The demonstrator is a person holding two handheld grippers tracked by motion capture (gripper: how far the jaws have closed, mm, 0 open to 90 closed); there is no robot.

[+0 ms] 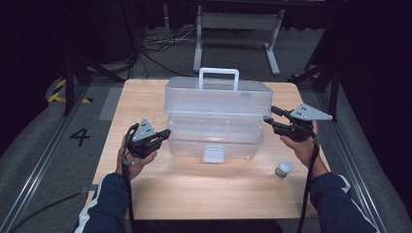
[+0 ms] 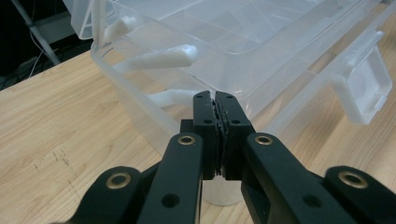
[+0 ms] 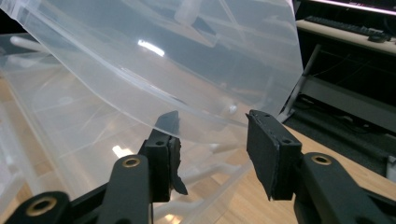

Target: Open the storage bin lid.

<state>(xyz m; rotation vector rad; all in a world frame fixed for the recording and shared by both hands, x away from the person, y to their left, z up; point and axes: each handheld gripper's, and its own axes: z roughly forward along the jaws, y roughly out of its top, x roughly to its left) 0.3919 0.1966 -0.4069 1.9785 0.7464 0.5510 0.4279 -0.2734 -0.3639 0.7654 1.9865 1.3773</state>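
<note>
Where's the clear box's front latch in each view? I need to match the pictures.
High view: the latch sits low on the front wall of the box, at the centre.
Left gripper view: at the right edge, mid-height.
Right gripper view: I cannot find it.
Shared landmark: the wooden table, under the box.

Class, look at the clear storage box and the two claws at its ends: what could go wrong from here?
1. The right claw stands open around the lid edge; the lid could slip.
2. The shut left claw only presses the clear box, which may slide.
3. A sliding box might knock the small jar.
</note>
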